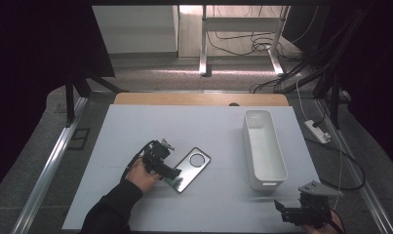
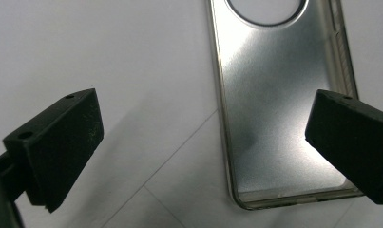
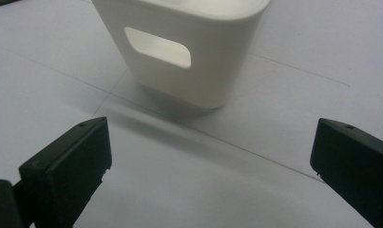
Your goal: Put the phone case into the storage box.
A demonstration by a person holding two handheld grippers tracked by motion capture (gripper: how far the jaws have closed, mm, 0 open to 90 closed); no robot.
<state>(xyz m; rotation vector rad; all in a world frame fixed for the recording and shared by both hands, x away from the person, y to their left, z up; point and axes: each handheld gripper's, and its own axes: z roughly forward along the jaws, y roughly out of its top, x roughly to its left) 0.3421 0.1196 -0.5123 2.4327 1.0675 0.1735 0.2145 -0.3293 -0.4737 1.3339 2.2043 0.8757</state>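
The left gripper point(image 1: 170, 171) hangs low over the near end of a silver phone case point(image 1: 189, 168), with its jaws spread wide. In the left gripper view the left jaw is over bare table off the case's left edge, and the right jaw is over the case's right side near its bottom corner point(image 2: 284, 118). Whether either jaw touches the case I cannot tell; nothing is clamped between them.

The phone case lies flat on the white table point(image 1: 218, 131), a little left of the middle, inner side up. Its long axis runs on a slant, from the near-left to the far-right. The end with the round camera hole points away from the person and toward the white bin point(image 1: 264, 148); the plain end points back at the left hand point(image 1: 143, 176).

The right gripper point(image 1: 291, 213) is at the near right edge of the table, well apart from the case. Its jaws are also spread wide and hold nothing. It faces the short near end of the bin point(image 3: 189, 52), which has a handle slot. The bin stands upright with its long axis running away from the person.
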